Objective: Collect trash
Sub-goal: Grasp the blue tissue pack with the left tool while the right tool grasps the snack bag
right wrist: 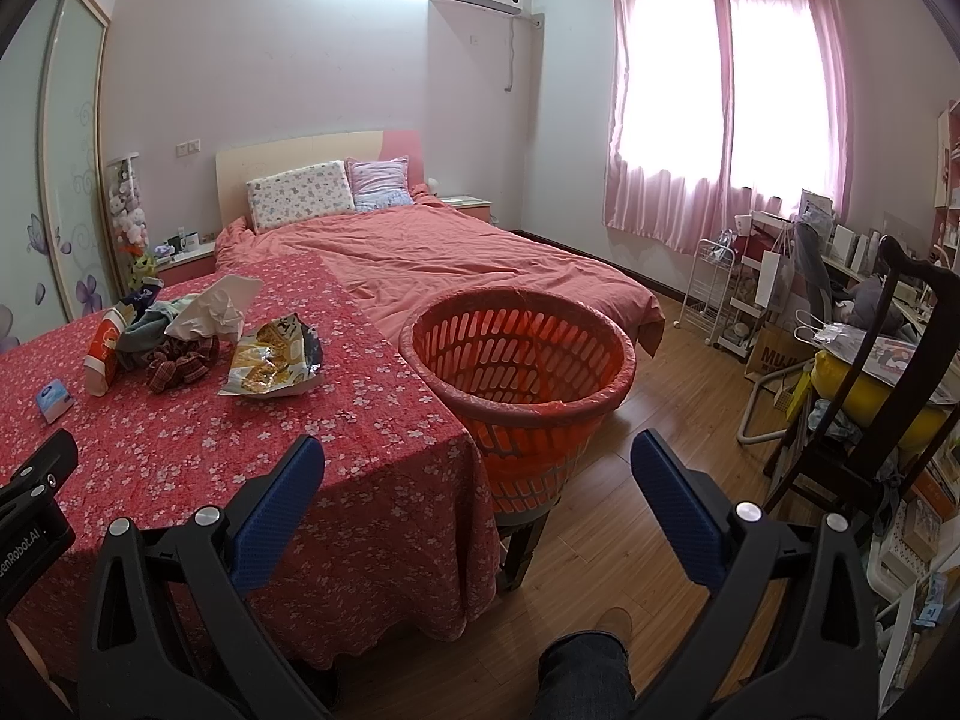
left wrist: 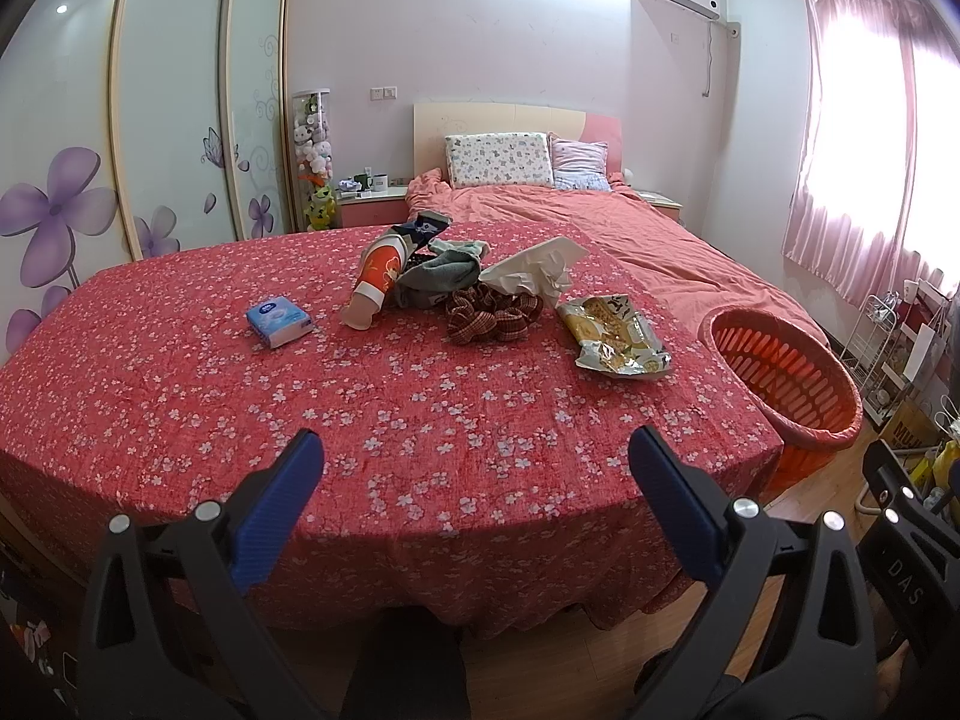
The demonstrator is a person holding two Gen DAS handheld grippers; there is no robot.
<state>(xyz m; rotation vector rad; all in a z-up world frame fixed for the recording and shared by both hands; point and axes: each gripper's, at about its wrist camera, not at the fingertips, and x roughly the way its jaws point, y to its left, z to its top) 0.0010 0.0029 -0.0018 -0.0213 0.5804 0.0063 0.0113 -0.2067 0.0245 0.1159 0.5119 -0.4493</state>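
On the worktop (left wrist: 180, 408) with the red flowered cloth lie a blue tissue pack (left wrist: 278, 323), a paper cup (left wrist: 375, 285), a crumpled tissue (left wrist: 534, 270) and a snack wrapper (left wrist: 612, 333). The orange basket (right wrist: 519, 360) stands just beside the worktop. The left hand-held gripper (left wrist: 477, 504) and the right hand-held gripper (right wrist: 477, 504) both stand wide, holding nothing.

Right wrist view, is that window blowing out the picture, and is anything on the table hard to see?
Right wrist view: the window is blown out white. Left wrist view: same glare, yet the snack wrapper and tissue stay sharp; fisheye bends the table edges.
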